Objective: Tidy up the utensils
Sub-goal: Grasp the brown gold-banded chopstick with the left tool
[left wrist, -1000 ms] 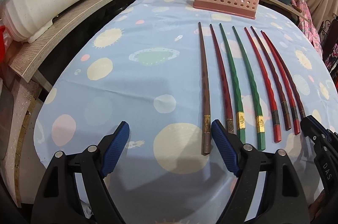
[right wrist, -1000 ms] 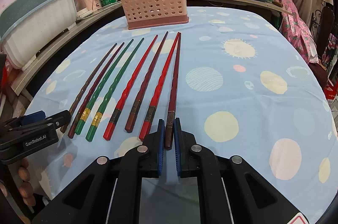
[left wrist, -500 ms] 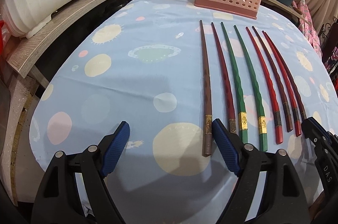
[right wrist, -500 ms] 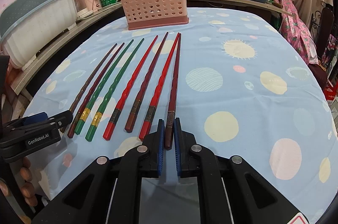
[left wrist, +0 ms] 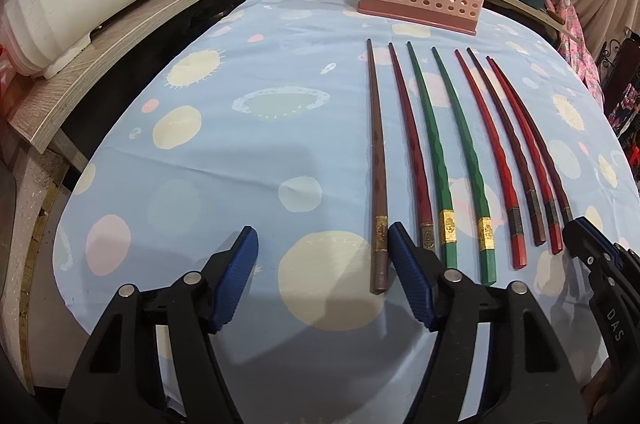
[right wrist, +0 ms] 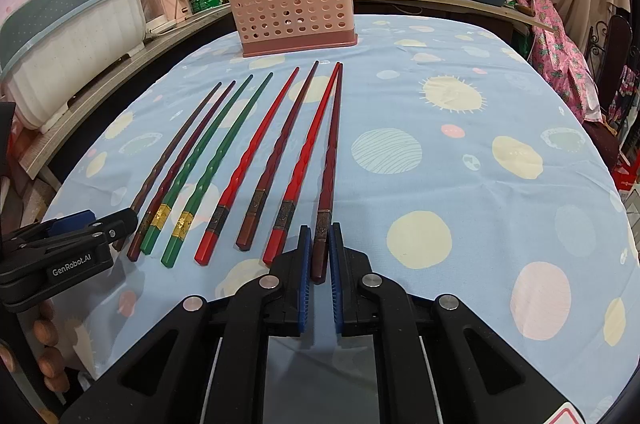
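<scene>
Eight chopsticks point(right wrist: 256, 160) lie side by side on the blue spotted cloth point(right wrist: 460, 184) of the counter, tips toward the pink holder point(right wrist: 292, 12) at the far edge. The right gripper point(right wrist: 319, 256) has its jaws clenched on the butt of the rightmost dark red chopstick point(right wrist: 330, 164). The left gripper point(left wrist: 320, 272) has just been narrowing its jaws; they stand released, with the butt of the brown chopstick point(left wrist: 378, 160) at the row's left end lying between them, just beside one pad
</scene>
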`<state>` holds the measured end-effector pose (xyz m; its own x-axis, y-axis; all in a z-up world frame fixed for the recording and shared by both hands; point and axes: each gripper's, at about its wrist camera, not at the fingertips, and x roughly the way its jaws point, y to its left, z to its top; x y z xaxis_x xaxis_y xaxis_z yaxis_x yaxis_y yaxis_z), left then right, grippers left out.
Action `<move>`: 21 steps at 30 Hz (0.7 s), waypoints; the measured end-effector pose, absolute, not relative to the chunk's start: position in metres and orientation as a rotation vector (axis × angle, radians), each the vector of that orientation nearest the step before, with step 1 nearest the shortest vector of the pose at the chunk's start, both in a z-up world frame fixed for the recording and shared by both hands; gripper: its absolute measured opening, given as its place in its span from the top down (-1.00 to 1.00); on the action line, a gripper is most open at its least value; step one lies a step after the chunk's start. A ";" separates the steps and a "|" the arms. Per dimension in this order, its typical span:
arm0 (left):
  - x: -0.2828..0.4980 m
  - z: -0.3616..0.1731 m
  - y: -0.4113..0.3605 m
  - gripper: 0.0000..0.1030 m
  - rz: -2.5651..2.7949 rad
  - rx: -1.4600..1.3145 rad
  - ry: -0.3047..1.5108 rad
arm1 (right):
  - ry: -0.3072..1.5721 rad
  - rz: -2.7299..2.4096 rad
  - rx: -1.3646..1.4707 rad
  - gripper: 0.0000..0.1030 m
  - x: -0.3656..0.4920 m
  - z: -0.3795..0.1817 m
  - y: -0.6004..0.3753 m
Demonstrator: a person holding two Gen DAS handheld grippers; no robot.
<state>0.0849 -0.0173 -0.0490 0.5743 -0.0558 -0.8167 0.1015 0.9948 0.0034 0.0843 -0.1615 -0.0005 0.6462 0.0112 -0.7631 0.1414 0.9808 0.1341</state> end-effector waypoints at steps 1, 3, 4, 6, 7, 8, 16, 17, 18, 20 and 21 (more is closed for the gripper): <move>0.085 -0.049 -0.018 -0.15 -0.096 0.053 0.954 | 0.866 -0.075 0.188 0.84 0.084 0.000 -0.162; 0.084 -0.048 -0.020 -0.05 -0.104 0.056 0.953 | 0.867 -0.074 0.188 0.84 0.084 -0.001 -0.162; 0.084 -0.048 -0.021 -0.01 -0.108 0.056 0.952 | 0.867 -0.074 0.189 0.84 0.085 0.000 -0.162; 0.083 -0.047 -0.022 0.18 -0.116 0.056 0.952 | 0.867 -0.073 0.191 0.84 0.084 0.000 -0.162; 0.083 -0.046 -0.022 0.24 -0.119 0.056 0.953 | 0.868 -0.073 0.192 0.84 0.084 0.000 -0.162; 0.083 -0.046 -0.022 0.41 -0.121 0.056 0.953 | 0.868 -0.072 0.194 0.84 0.084 0.000 -0.162; 0.089 -0.043 -0.015 0.85 -0.145 0.024 0.978 | 0.878 -0.075 0.220 0.85 0.086 0.003 -0.169; 0.089 -0.042 -0.014 0.86 -0.147 0.018 0.979 | 0.877 -0.077 0.222 0.85 0.086 0.004 -0.170; 0.089 -0.040 -0.014 0.86 -0.145 0.017 0.977 | 0.871 -0.080 0.224 0.85 0.085 0.006 -0.172; 0.089 -0.036 -0.012 0.86 -0.142 0.013 0.972 | 0.855 -0.087 0.227 0.85 0.085 0.013 -0.176; 0.089 -0.032 -0.012 0.86 -0.141 0.011 0.969 | 0.846 -0.090 0.231 0.85 0.085 0.018 -0.178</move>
<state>0.0891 -0.0117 -0.0323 0.5577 -0.1149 -0.8220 0.1244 0.9908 -0.0540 0.0845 -0.1785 0.0184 0.6613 0.0127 -0.7500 0.1705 0.9711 0.1668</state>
